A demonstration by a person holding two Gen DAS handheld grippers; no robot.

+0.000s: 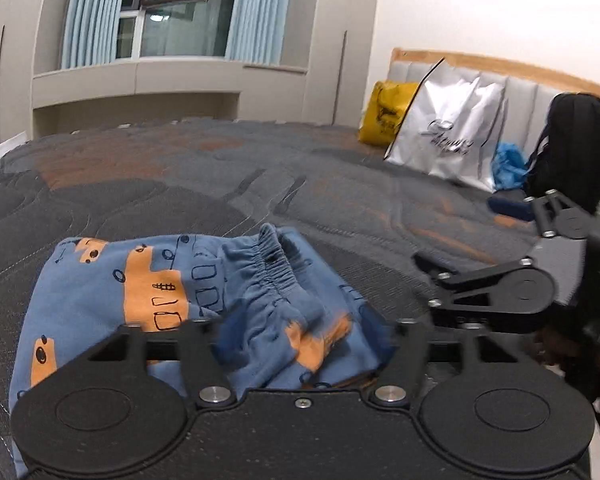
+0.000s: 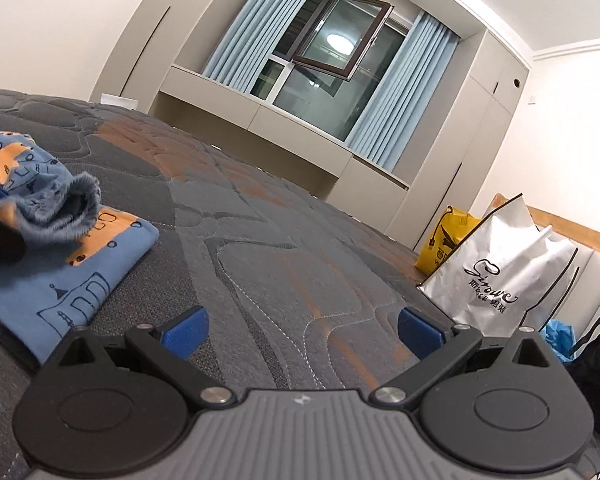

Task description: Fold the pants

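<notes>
Blue pants point(image 1: 156, 292) with orange vehicle prints lie folded on the grey quilted bed point(image 1: 260, 168). Their elastic waistband point(image 1: 276, 264) is bunched on top. My left gripper point(image 1: 300, 344) is right over the near edge of the pants; its jaws stand apart with cloth between them, and the fingertips are blurred and hidden in the fabric. My right gripper point(image 2: 302, 330) is open and empty above bare bed to the right of the pants point(image 2: 60, 264); it also shows in the left wrist view point(image 1: 496, 240).
A white shopping bag point(image 2: 496, 284), a yellow bag point(image 2: 444, 244) and a blue plastic bag point(image 1: 508, 172) lean against the padded headboard point(image 1: 520, 92). A black backpack point(image 1: 580, 144) stands at the far right. A window with blue curtains is behind the bed.
</notes>
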